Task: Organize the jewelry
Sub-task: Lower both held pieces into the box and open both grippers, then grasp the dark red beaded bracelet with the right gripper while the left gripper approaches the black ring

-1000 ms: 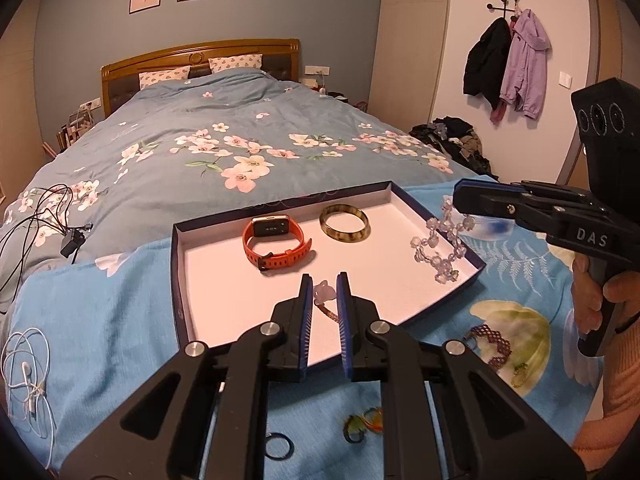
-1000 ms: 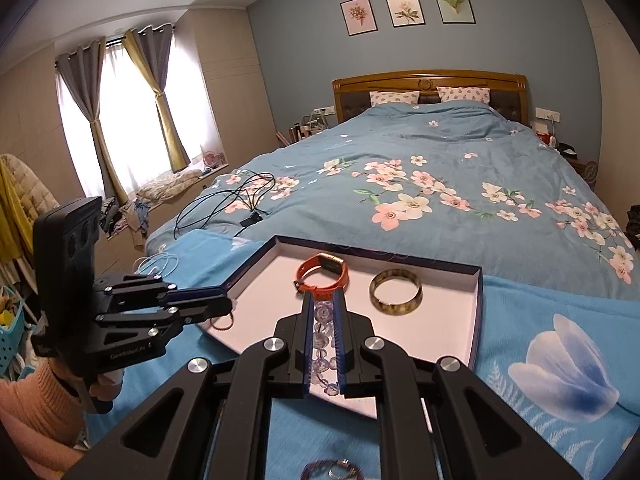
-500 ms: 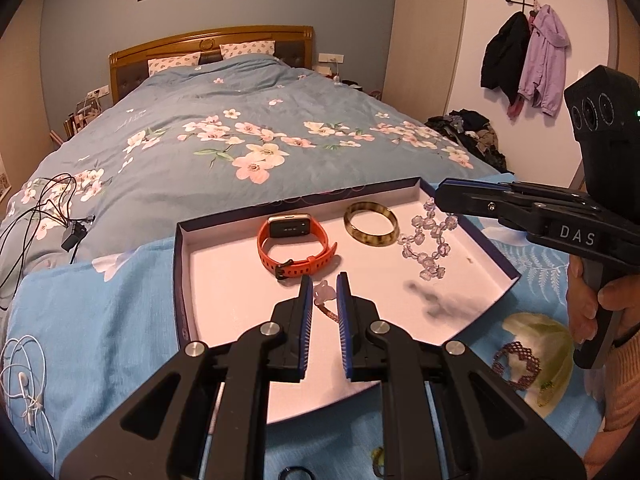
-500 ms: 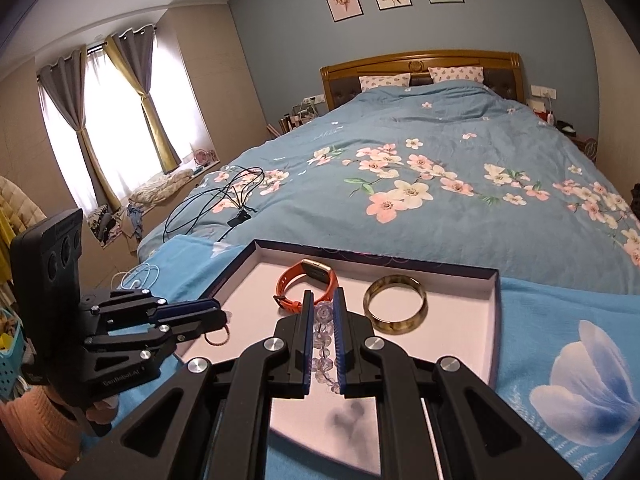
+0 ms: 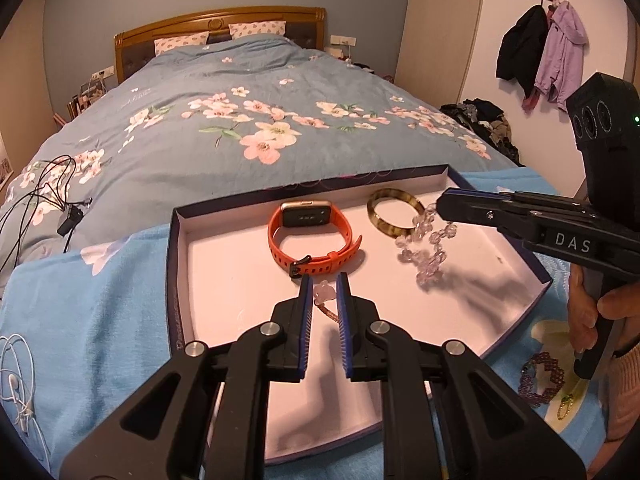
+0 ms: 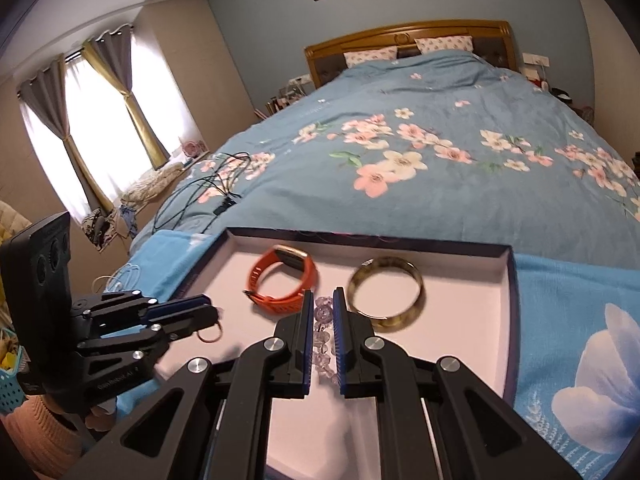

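A dark-rimmed tray (image 5: 175, 264) with a pale pink floor lies on the bed; it holds an orange watch (image 5: 310, 236) and a tortoiseshell bangle (image 5: 394, 212). My left gripper (image 5: 323, 294) is shut on a thin pink beaded bracelet with a flower charm (image 5: 325, 294), held over the tray's near middle. My right gripper (image 6: 321, 312) is shut on a clear crystal bead bracelet (image 6: 323, 336), which hangs over the tray right of the bangle (image 5: 426, 248). In the right wrist view the watch (image 6: 282, 280) and bangle (image 6: 386, 294) lie just beyond my fingers.
A dark purple beaded bracelet (image 5: 540, 378) and a small green ring (image 5: 565, 408) lie on the blue cloth right of the tray. White earphones (image 5: 16, 384) and black cables (image 5: 44, 196) lie at the left. The bed's floral duvet stretches behind.
Both grippers have moved forward and lower over the tray with their bracelets. The crystal bracelet now hangs close to the tray floor beside the bangle.
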Demonstrator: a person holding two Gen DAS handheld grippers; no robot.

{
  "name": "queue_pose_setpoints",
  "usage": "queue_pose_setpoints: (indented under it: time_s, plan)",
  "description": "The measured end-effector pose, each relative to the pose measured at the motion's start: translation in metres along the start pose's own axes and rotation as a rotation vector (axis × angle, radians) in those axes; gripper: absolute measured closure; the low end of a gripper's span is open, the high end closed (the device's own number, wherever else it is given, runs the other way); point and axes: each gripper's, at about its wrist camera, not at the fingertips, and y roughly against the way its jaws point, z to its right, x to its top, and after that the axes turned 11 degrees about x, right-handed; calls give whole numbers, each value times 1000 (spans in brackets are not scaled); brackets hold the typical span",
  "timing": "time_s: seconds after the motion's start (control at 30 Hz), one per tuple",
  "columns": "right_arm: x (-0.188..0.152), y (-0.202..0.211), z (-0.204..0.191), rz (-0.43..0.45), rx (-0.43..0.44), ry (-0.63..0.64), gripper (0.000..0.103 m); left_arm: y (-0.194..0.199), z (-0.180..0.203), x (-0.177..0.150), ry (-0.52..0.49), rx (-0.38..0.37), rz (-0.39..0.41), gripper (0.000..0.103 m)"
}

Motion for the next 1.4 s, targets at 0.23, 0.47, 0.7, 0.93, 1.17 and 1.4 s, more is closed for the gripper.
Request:
queue_pose_setpoints:
  time_s: [0.23, 0.47, 0.7, 0.93, 1.17, 1.4]
  plan:
    - [0, -6, 9, -20, -35, 1, 95, -18, 0, 1, 0, 10, -39, 91]
    - [-6, -12, 19, -49, -83, -12, 94, -34, 5, 3, -1, 18, -71, 91]
    - [-6, -3, 16, -31, -123, -3, 87, -42, 5, 1, 12, 19, -88, 76]
    - [-11, 18, 4, -7, -102, 21, 76, -18, -3, 3, 28, 24, -21, 61]
    - [-28, 54, -17, 6, -72, 77, 71, 33, -6, -4, 7, 34, 77, 51]
    - [-62, 86, -31, -20, -62, 122, 71, 84, -10, -31, -13, 42, 144, 47]
